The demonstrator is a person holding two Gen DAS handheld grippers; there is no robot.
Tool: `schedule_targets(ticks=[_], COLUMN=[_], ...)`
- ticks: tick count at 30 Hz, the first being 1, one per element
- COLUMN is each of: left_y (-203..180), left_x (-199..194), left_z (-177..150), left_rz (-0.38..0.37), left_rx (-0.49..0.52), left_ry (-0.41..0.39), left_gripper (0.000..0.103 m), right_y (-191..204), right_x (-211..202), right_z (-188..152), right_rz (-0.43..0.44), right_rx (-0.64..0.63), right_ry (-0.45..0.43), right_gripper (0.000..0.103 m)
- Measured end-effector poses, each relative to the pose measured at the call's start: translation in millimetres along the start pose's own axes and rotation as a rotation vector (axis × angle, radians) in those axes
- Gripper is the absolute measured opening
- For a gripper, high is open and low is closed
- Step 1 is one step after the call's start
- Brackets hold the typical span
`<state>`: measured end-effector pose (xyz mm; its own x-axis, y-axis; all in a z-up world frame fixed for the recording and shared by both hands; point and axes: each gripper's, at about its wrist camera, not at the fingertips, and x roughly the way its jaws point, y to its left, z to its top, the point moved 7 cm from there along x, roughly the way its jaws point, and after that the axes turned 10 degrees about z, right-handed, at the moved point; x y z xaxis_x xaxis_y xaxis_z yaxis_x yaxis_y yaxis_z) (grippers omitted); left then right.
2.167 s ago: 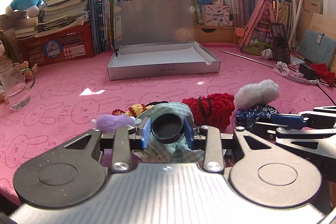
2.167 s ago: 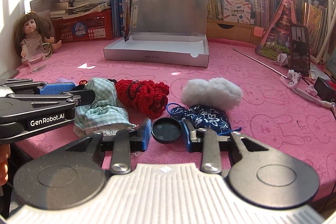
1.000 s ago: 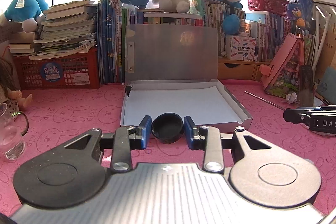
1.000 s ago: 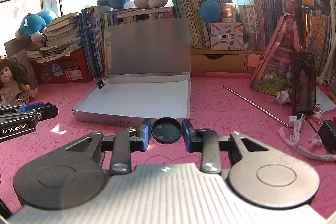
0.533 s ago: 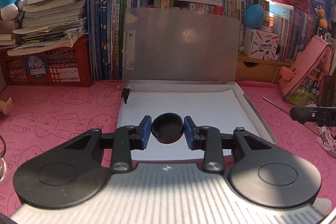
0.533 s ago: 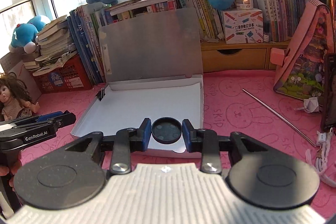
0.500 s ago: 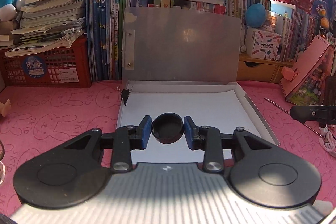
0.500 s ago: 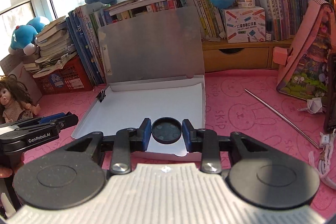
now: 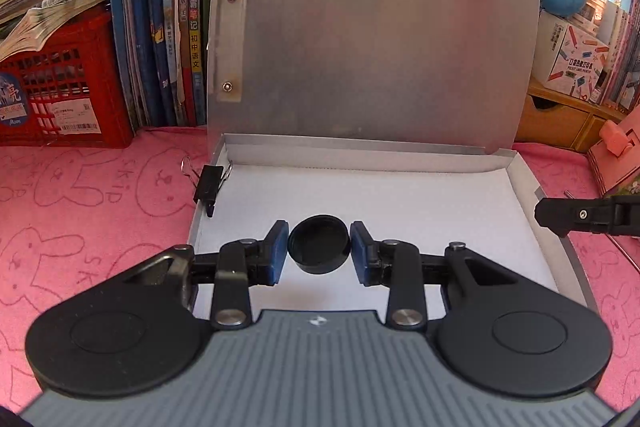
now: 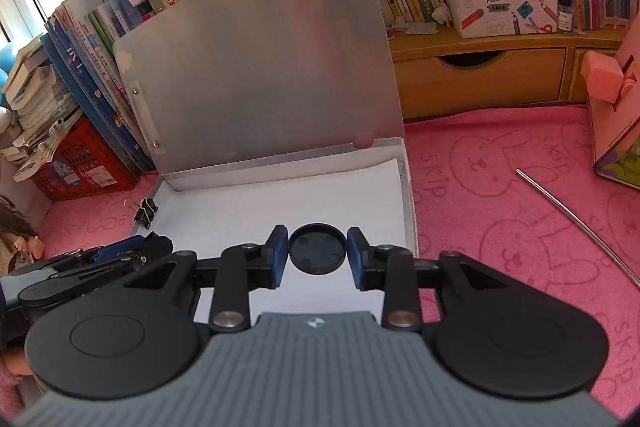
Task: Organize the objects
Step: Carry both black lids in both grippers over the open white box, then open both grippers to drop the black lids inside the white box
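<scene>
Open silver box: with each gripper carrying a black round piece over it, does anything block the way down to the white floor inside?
Nothing visible does. The left gripper and the right gripper each hold a black cap or black disc above the bare white liner of the silver box. The lid stands upright behind; a binder clip sits only on the left wall.

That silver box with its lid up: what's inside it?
The silver box holds only a white sheet. A binder clip sits on its left wall. Beneath the sheet is hidden.

Right hand-held gripper (image 10: 317,254): gripping a black round lid (image 10: 317,248), hovering over an open silver box (image 10: 408,187) lined with white paper (image 10: 280,203). Binder clip (image 10: 145,211) sitting on its left wall. Pink worktop (image 10: 500,211) carrying a metal rod (image 10: 576,221).
</scene>
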<state>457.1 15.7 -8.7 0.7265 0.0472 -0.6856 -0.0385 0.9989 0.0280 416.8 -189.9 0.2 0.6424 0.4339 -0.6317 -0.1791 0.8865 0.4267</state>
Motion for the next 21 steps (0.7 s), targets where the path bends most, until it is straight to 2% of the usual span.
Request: schedule_targets(ticks=[7, 12, 16, 17, 18, 21], left_y=[-5.8, -5.3, -3.7, -2.7, -2.9, -3.2], left_x=[50.7, 61.4, 64.3, 63.7, 61.7, 49.3], left_z=[6.4, 12.2, 14.7, 15.2, 15.8, 17.9], left_rz=[0.044, 0.049, 0.063, 0.066, 0.068, 0.07], left_rx=[0.069, 0.094, 0.1, 0.096, 0.096, 0.104], left_ry=[0.035, 0.022, 0.023, 0.021, 0.013, -0.023], left_gripper=[0.039, 0.039, 0.041, 0.044, 0.051, 0.067], right_y=[-8.5, -16.3, -12.4, -11.8, -11.5, -10.6], right_x=[55.4, 85.3, 91.8, 91.7, 90.6, 82.3], right_z=[13.1, 9.2, 6.8, 6.9, 6.7, 6.5], right_rz=[-0.032, -0.059, -0.07, -0.067, -0.068, -0.055], right_rx=[-0.023, -0.034, -0.077, -0.074, -0.071, -0.053], right_ry=[0.044, 0.073, 0.069, 0.069, 0.067, 0.052], right_gripper=[0.037, 0.037, 0.04, 0.049, 0.055, 0.062])
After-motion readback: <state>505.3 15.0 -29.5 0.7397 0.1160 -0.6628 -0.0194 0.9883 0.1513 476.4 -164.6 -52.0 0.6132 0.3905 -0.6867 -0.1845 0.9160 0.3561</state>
